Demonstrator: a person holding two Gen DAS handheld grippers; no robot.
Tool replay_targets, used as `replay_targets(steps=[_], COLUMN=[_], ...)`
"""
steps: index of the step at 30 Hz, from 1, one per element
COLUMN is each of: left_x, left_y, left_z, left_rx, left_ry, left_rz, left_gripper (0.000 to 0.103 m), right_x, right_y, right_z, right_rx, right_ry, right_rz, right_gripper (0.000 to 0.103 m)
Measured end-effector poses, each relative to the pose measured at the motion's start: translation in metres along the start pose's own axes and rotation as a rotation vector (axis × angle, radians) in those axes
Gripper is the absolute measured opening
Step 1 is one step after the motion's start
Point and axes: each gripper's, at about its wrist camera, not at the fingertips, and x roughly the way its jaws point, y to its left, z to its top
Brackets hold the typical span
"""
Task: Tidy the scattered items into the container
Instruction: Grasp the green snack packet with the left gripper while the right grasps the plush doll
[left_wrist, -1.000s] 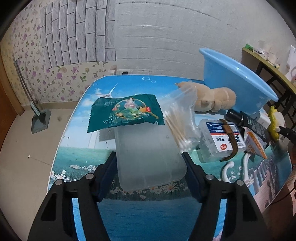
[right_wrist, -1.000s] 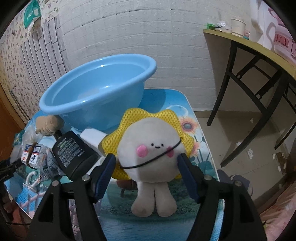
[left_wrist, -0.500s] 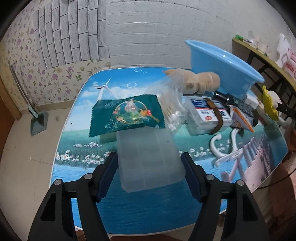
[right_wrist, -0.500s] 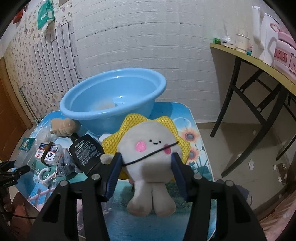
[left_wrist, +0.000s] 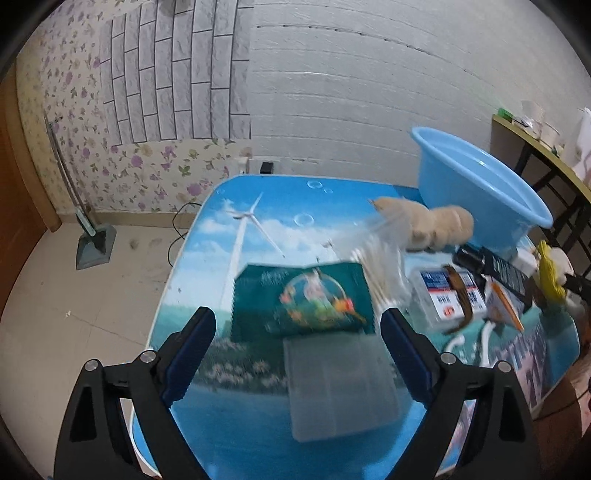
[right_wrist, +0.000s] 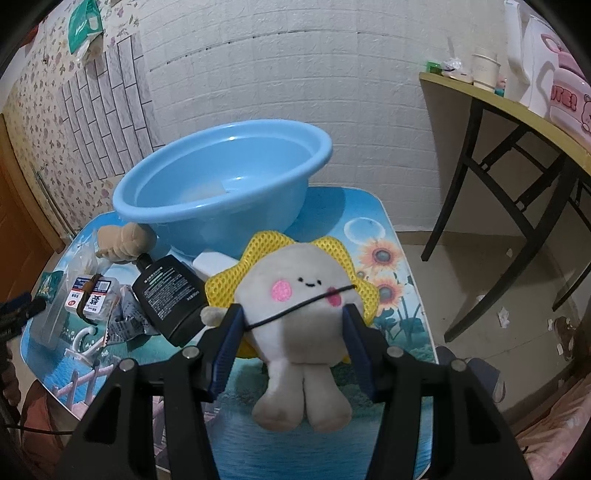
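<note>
A white plush toy with a yellow sunflower collar (right_wrist: 303, 291) sits squeezed between the pads of my right gripper (right_wrist: 293, 314), which is shut on it just in front of the blue basin (right_wrist: 236, 229). My left gripper (left_wrist: 299, 317) hangs above the table's near left part, its jaws opening wide. A clear plastic box (left_wrist: 340, 384) lies flat on the table between and below them, untouched by the pads. Beyond it lie a green packet (left_wrist: 299, 299) and a bag of cotton swabs (left_wrist: 380, 269).
A brown plush (right_wrist: 125, 240), a black bottle (right_wrist: 170, 295), a small labelled box (right_wrist: 92, 291) and white hooks (right_wrist: 83, 339) crowd the table left of the basin. A side table (right_wrist: 517, 110) stands to the right. A dustpan (left_wrist: 92, 247) stands on the floor at left.
My left gripper has spread its jaws off the clear box and drawn back and up. My right gripper has closed on the sunflower plush.
</note>
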Motion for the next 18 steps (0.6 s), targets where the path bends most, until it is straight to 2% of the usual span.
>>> replay_targets(steps=[7, 13, 17, 18], left_x=[0.021, 0.035, 0.037, 0.037], left_y=[0.004, -0.003, -0.003, -0.004], left_z=[0.011, 0.008, 0.006, 0.006], left_rx=[-0.036, -0.020, -0.020, -0.018], left_ry=[0.023, 0.041, 0.046, 0.045], left_rz=[-0.038, -0.043, -0.053, -0.055], left_gripper=[0.092, 0.092, 0.083, 0.078], right_x=[0.003, 0.005, 0.006, 0.006], right_y=[0.003, 0.004, 0.005, 0.005], right_z=[0.000, 0.001, 0.001, 0.001], right_rx=[-0.004, -0.006, -0.009, -0.009], right_ry=[0.003, 0.013, 0.016, 0.016], right_rz=[0.001, 0.002, 0.000, 0.000], right_gripper=[0.053, 0.053, 0.053, 0.053])
